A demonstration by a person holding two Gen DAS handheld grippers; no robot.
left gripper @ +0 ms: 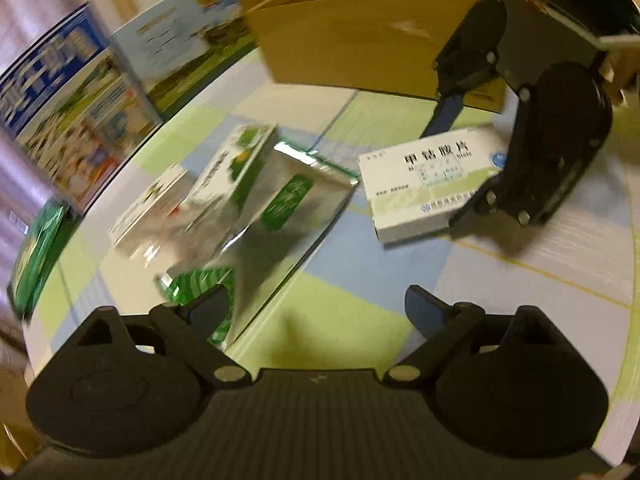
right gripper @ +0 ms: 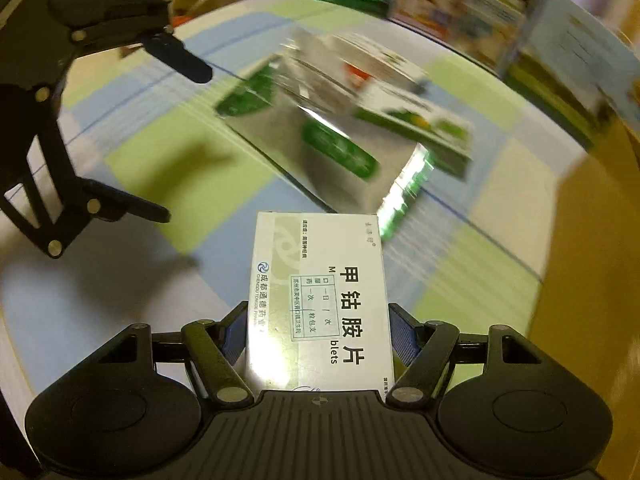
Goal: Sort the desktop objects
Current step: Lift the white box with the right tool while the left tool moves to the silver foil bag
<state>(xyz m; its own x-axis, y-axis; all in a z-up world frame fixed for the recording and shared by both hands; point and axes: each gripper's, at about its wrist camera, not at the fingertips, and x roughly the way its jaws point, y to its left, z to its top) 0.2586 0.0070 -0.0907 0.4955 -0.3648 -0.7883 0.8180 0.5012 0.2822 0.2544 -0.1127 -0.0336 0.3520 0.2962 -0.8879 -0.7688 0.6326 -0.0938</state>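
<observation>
Between my right gripper's (right gripper: pixel 318 332) fingers sits the white pill box (right gripper: pixel 320 300), clamped on both long sides, just over the checked cloth (right gripper: pixel 192 176). My left gripper (left gripper: pixel 316 300) is spread wide and holds nothing; its left fingertip (left gripper: pixel 208 304) is at the near corner of a silver pouch (left gripper: pixel 280 208). Two green-and-white boxes (left gripper: pixel 224 176) lie touching the pouch's far side, blurred. A cardboard box (left gripper: pixel 360 32) stands beyond, near the table's edge.
</observation>
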